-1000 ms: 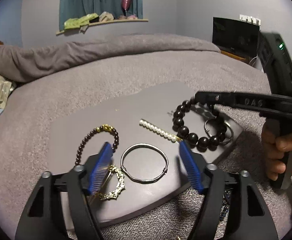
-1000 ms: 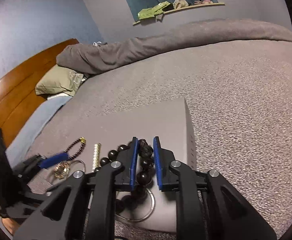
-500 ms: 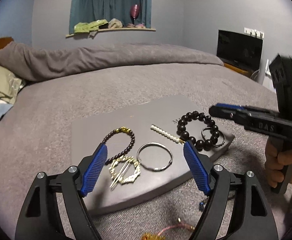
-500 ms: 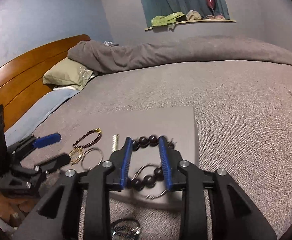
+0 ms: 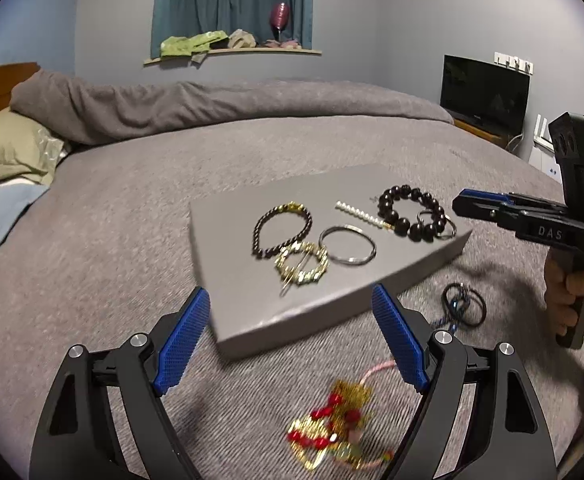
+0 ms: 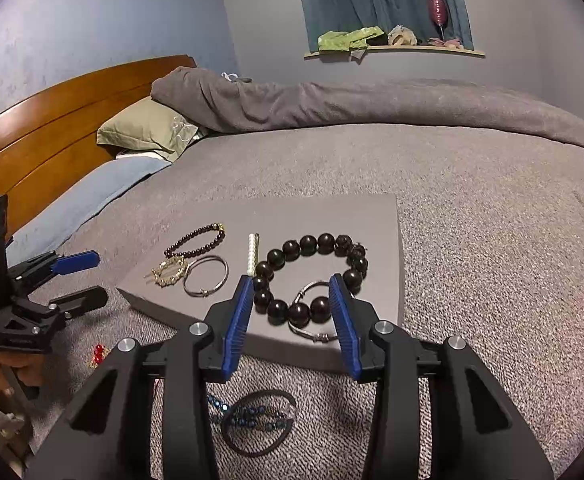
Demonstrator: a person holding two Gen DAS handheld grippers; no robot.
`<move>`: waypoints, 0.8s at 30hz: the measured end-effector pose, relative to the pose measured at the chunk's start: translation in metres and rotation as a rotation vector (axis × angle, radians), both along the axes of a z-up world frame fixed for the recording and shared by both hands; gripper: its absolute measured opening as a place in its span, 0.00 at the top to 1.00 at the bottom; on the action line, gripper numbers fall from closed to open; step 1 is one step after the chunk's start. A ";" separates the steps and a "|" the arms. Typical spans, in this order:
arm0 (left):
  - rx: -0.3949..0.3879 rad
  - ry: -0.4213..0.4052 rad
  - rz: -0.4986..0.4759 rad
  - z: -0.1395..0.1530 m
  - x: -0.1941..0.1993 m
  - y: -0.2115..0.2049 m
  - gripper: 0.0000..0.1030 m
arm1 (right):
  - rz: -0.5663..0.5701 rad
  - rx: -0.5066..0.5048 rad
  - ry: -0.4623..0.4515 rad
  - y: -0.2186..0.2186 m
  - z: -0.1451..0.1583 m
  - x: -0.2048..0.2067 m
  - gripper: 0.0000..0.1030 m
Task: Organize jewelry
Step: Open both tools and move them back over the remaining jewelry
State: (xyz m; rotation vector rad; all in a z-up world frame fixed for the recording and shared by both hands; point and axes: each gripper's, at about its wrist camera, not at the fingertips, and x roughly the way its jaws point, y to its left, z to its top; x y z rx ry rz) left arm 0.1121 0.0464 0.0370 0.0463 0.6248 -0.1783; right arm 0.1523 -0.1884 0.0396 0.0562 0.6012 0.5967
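Your left gripper (image 5: 292, 336) and right gripper (image 6: 292, 320) are both spread, empty, near the flat grey board (image 5: 232, 240) carrying the large black bead bracelet (image 6: 311, 276).

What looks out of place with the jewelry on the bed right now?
Two pieces lie off the grey board, on the blanket: a red and gold tangle near the left gripper, and a dark blue-beaded loop below the right gripper.

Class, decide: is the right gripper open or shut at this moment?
Open. In its own wrist view, the right gripper shows blue pads wide apart, holding nothing; the large black bead bracelet lies on the grey board beyond.
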 end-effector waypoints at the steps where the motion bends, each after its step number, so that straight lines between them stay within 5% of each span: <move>1: -0.001 0.004 0.002 -0.001 -0.002 0.002 0.19 | -0.001 0.000 0.002 0.000 0.000 0.000 0.61; 8: -0.025 0.060 -0.016 -0.017 -0.014 0.012 0.20 | 0.013 -0.028 0.025 0.002 -0.011 -0.013 0.61; 15: -0.052 0.137 -0.086 -0.033 -0.027 0.012 0.37 | 0.028 -0.085 0.055 0.007 -0.027 -0.024 0.60; 18: -0.056 0.167 -0.104 -0.040 -0.029 0.011 0.37 | 0.038 -0.106 0.070 0.007 -0.033 -0.028 0.48; 24: -0.057 0.216 -0.139 -0.049 -0.031 0.007 0.37 | 0.075 -0.170 0.086 0.013 -0.047 -0.045 0.47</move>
